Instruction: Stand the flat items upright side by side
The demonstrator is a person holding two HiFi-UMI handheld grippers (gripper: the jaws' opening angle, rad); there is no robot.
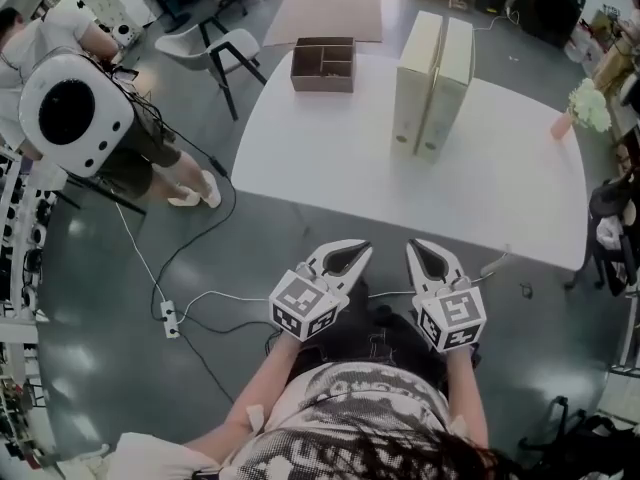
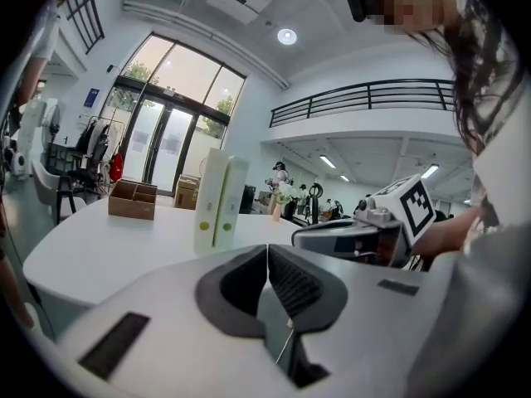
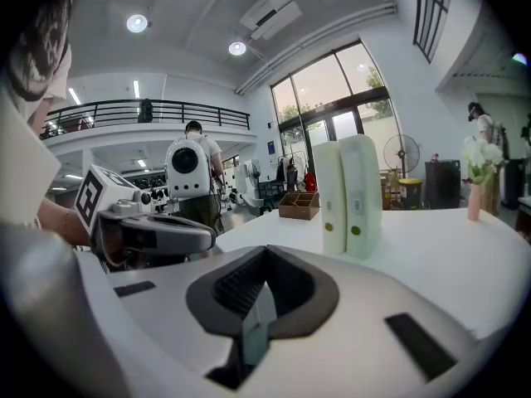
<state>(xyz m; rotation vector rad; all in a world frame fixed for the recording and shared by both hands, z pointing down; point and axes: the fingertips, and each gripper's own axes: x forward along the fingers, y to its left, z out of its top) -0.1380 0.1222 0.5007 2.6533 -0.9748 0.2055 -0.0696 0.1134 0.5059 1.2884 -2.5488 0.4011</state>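
Two tall cream binders point(image 1: 432, 83) stand upright side by side, touching, at the far middle of the white table point(image 1: 330, 158). The left gripper view has them at centre left point(image 2: 217, 201), the right gripper view at centre right point(image 3: 347, 193). Both grippers hover off the table's near edge, close to my body. My left gripper point(image 1: 360, 250) point(image 2: 267, 249) is shut with nothing between its pads. My right gripper point(image 1: 416, 248) point(image 3: 265, 254) is also shut and holds nothing. The two grippers point at the binders, well short of them.
A brown cardboard box point(image 1: 323, 63) with compartments sits at the table's far left. A pink vase with flowers point(image 1: 578, 110) stands at the right edge. On the floor to the left are a chair point(image 1: 215, 48), a person with a white round device point(image 1: 70, 108), and cables with a power strip point(image 1: 170, 318).
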